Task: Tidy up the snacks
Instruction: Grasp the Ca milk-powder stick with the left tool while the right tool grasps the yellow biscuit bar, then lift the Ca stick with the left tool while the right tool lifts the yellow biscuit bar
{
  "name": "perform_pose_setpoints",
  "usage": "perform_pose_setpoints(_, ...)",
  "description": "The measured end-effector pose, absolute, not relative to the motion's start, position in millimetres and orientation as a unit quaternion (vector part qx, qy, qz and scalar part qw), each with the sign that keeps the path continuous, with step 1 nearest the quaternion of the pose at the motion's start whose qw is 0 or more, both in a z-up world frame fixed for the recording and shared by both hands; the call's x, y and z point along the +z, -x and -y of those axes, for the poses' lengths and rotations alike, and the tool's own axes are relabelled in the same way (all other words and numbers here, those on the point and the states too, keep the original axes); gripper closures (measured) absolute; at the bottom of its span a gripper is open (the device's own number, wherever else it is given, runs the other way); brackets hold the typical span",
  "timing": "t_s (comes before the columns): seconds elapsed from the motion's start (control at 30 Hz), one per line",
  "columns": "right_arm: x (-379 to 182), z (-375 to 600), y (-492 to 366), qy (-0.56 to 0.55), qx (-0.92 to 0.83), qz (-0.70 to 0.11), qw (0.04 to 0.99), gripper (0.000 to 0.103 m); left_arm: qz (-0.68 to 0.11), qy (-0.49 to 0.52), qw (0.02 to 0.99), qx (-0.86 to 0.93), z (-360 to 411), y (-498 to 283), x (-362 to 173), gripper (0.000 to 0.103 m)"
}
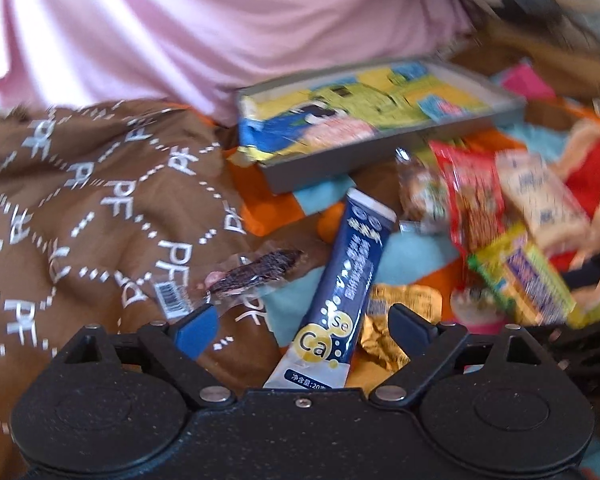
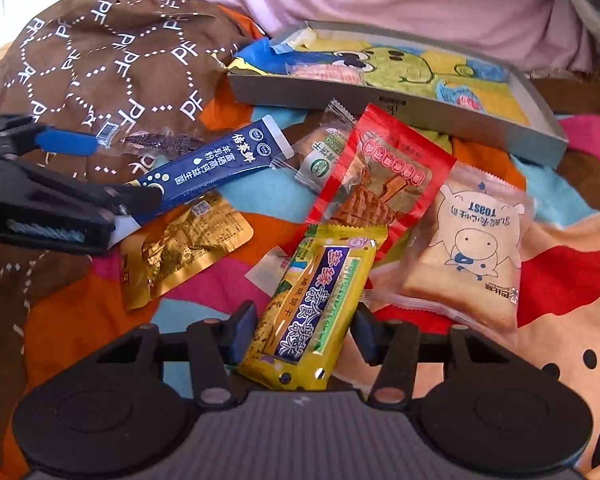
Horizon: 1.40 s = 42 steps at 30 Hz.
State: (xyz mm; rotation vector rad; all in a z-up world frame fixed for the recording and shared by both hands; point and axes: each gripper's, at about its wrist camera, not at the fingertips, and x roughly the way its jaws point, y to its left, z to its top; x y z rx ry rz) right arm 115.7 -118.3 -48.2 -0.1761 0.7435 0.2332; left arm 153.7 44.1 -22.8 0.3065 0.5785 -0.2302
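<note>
Both grippers were lining up pickups on the bedspread (image 2: 204,280): left gripper (image 1: 300,322) fingers spread wide around the blue stick packet (image 1: 340,292), right gripper (image 2: 306,330) open astride the yellow biscuit bar (image 2: 312,304), neither gripped yet, next squeeze and carry to the grey tray (image 2: 400,110).

The left gripper (image 1: 302,322) stands open around a blue sachet (image 1: 342,292) lying on colourful cloth (image 1: 404,254).

A pile of packets is spread on the blanket (image 2: 572,272) in front of the tray (image 2: 400,112). The stick sachet (image 2: 216,164) is laid left of the jerky packet (image 2: 380,184), with the toast packet (image 2: 472,248) to its right and the biscuit bar (image 2: 312,312) nearest. A patterned bag (image 2: 100,60) is crumpled at far left.
</note>
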Motion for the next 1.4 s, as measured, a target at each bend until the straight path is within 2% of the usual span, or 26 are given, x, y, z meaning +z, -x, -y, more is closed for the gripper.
perform_pose_setpoints(0.23,-52.5,122.9,-107.9,0.085,0.109,-0.354,0.925,0.045,-0.263,-0.274,0.918,-0.110,-18.6,-158.9,-40.7,0.019)
perform_pose_setpoints(0.3,-53.4,123.6,-108.6,0.082,0.108,-0.355,0.925,0.044,-0.266,-0.288,0.914,-0.102,-16.2,-161.3,-44.3,0.025)
perform_pose_setpoints(0.43,-55.3,121.2,-108.3,0.087,0.106,-0.354,0.925,0.043,-0.266,-0.306,0.910,-0.091,-14.1,-163.7,-49.0,0.030)
perform_pose_setpoints(0.6,-57.2,117.2,-108.1,0.098,0.103,-0.352,0.925,0.041,-0.259,-0.328,0.903,-0.099,-7.8,-159.5,-52.7,0.044)
perform_pose_setpoints(0.77,-59.3,114.7,-108.0,0.105,0.100,-0.352,0.925,0.041,-0.249,-0.361,0.892,-0.104,-0.3,-154.7,-59.1,0.052)
perform_pose_setpoints(0.97,-59.8,115.2,-107.9,0.102,0.100,-0.352,0.925,0.040,-0.239,-0.379,0.888,-0.101,2.9,-150.8,-62.9,0.054)
perform_pose_setpoints(1.1,-60.1,115.3,-107.8,0.102,0.100,-0.352,0.925,0.040,-0.238,-0.382,0.886,-0.109,4.3,-150.3,-64.2,0.064)
perform_pose_setpoints(1.4,-59.9,115.0,-108.1,0.102,0.099,-0.352,0.925,0.040,-0.227,-0.350,0.902,-0.111,0.4,-148.7,-55.3,0.070)
